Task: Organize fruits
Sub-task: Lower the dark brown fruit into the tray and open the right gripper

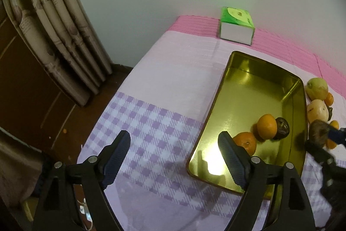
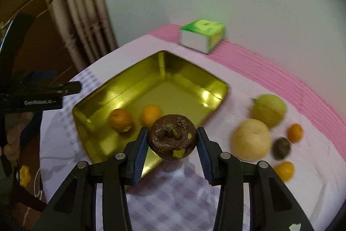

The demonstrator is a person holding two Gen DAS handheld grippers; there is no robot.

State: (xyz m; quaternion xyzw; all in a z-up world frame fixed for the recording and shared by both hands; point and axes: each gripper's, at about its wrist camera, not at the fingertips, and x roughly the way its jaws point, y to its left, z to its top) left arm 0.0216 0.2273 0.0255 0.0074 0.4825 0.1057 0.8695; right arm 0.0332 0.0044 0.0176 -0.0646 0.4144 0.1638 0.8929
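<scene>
A gold metal tray (image 1: 244, 88) (image 2: 173, 90) lies on the cloth-covered table. In it are two oranges (image 1: 267, 126) (image 2: 120, 120) and a dark brown fruit (image 1: 282, 128). My right gripper (image 2: 172, 136) is shut on another dark brown round fruit (image 2: 172, 140), held above the tray's near right corner. The left wrist view shows this fruit (image 1: 320, 130) at its right edge. My left gripper (image 1: 174, 140) stands open over the checked cloth and the tray's left rim, with nothing between its fingers.
Right of the tray lie a green fruit (image 2: 269, 109), a pale round fruit (image 2: 250, 140), two small oranges (image 2: 294, 133) and a dark fruit (image 2: 281, 148). A green tissue box (image 1: 236, 24) stands by the wall. Curtains (image 1: 64, 36) and the table edge are on the left.
</scene>
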